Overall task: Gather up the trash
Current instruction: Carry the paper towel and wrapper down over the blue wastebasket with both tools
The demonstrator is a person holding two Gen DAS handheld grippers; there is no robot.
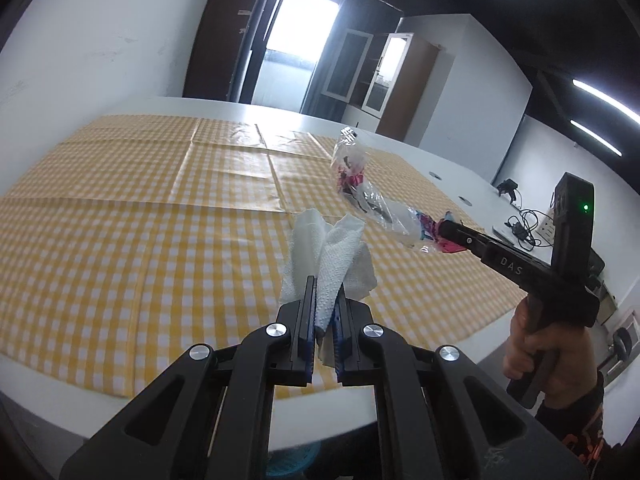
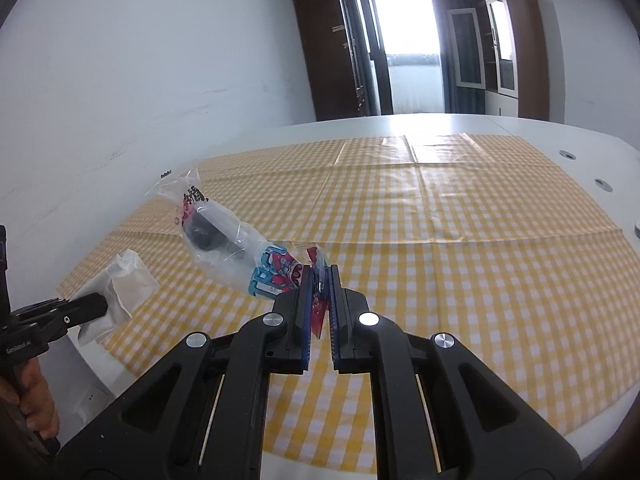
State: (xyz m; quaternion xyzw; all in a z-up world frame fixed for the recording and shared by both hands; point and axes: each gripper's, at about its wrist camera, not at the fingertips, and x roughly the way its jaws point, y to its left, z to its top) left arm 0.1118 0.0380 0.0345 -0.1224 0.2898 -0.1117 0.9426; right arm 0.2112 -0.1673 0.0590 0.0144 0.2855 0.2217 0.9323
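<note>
Support: white table [image 2: 440, 124], rounded edge on my side. Yellow-and-white checked cloth [image 2: 460, 240] lies flat on it, fold creases visible. Bare white margin beyond the cloth carries round grommets [image 2: 603, 185], plus cables [image 1: 520, 224] at its far right end.

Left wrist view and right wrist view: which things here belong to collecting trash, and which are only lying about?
Belong to the job:
- crumpled paper towel, pinched in the left claw
- clear plastic wrapper with colourful print, pinched in the right claw

Only lying about:
- yellow checked tablecloth
- white table
- cables and charger at the far table edge
- cabinets
</note>
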